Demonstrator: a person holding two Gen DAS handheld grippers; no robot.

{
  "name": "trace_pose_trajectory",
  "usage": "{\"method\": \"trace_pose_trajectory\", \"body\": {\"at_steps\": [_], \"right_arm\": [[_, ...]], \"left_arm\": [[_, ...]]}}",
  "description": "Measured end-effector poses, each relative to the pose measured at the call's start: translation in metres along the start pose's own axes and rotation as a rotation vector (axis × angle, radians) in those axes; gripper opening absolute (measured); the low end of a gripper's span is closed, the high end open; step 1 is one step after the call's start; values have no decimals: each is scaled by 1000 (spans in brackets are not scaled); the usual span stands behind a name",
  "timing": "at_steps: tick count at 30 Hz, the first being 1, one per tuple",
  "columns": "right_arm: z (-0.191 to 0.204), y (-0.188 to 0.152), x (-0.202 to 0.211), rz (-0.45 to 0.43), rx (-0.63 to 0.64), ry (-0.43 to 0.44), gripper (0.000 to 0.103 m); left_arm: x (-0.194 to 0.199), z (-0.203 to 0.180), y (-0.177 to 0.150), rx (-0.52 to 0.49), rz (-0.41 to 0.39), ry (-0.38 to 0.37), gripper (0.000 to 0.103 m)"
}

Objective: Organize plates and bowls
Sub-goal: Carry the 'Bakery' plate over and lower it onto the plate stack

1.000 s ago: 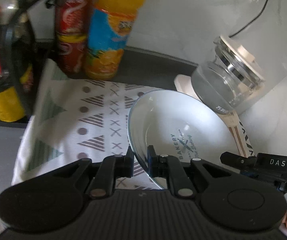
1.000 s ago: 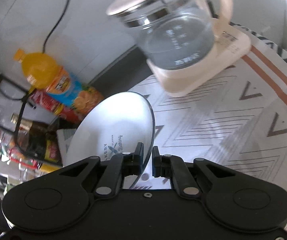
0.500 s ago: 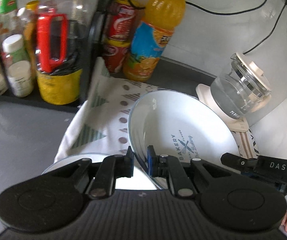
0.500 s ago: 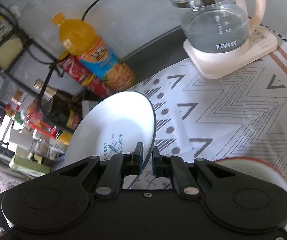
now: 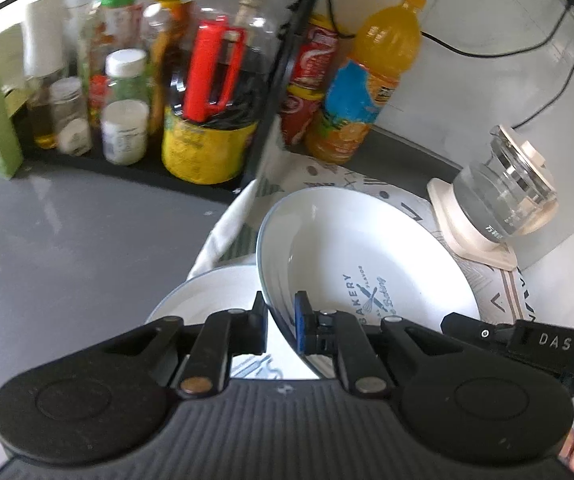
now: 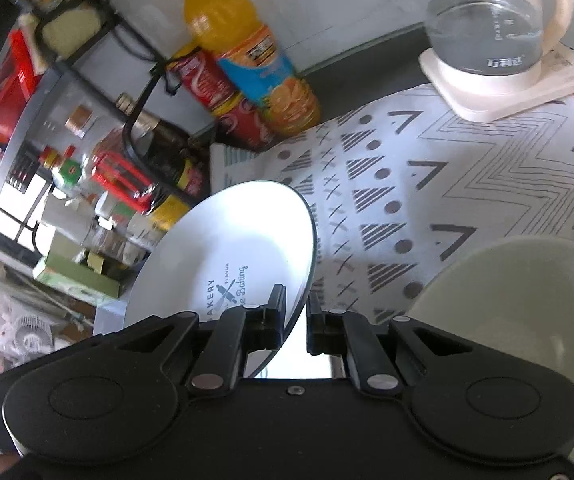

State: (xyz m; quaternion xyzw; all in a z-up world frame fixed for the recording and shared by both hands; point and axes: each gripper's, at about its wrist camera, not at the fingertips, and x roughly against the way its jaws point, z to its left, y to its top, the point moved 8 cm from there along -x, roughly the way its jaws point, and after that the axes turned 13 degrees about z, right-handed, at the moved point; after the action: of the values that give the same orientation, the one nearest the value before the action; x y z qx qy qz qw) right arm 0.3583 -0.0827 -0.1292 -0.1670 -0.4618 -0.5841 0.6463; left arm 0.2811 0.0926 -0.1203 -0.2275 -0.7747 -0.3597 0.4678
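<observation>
A white plate (image 5: 367,256) printed "BAKERY" is held tilted above the patterned cloth (image 6: 427,184). My left gripper (image 5: 281,320) is shut on its near rim. The right wrist view shows the same kind of plate (image 6: 239,252), and my right gripper (image 6: 295,316) is shut on its rim. The right gripper's black body (image 5: 547,340) shows at the plate's right edge. A second white plate (image 5: 215,292) lies below, partly hidden by my left fingers. A pale bowl (image 6: 527,300) sits on the cloth at the lower right.
An orange juice bottle (image 5: 371,80) and red cans (image 5: 307,80) stand at the back wall. A glass kettle (image 5: 503,188) on its cream base is at the back right. A black rack of bottles and jars (image 5: 127,92) lines the left. Grey counter (image 5: 67,248) lies left of the cloth.
Both views have pulled back and up with the plate still gripped. The lower white plate and the pale bowl have come into view.
</observation>
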Motion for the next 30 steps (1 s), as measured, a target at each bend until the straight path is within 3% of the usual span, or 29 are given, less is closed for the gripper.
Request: {"method": "trace_pose_trajectory", "body": {"at_steps": [13,30], "right_arm": [[36,-38,-22,56,113,-33,10],[25,-66,-53,118,116,-101,11]], "left_arm": [[9,51,-34,86,10,36,11],[-11,73,-61,124,84,40,11]]}}
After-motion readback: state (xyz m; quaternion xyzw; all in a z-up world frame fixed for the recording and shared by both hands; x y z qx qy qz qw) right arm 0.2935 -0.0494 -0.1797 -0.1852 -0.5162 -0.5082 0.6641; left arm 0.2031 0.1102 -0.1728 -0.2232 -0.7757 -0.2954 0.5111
